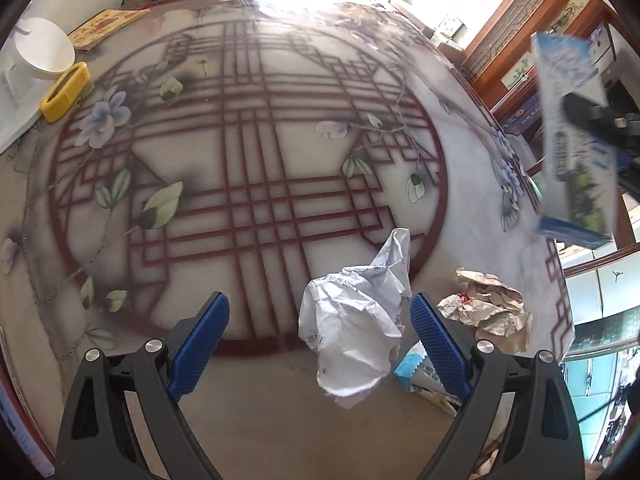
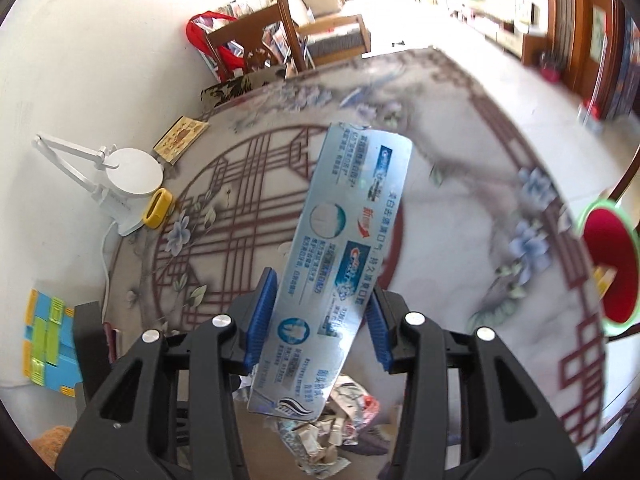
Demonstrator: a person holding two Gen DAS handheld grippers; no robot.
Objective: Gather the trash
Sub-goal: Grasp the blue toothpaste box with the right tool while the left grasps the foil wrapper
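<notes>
The right tongs [image 2: 320, 320] grip a flattened blue-and-silver toothpaste carton [image 2: 340, 264] above the painted round counter [image 1: 260, 140], while the left tongs [image 1: 320, 344] gape empty around a crumpled white paper ball [image 1: 352, 328], brown crumpled paper [image 1: 492, 316] uncollected beside it.

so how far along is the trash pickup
Done: nothing clearly binned; whether the red bin holds trash is unclear. In hand: the right gripper grips a toothpaste box, lifted off the table. Left: the open left gripper is around the white paper wad; a brown wad and a blue wrapper remain.
</notes>
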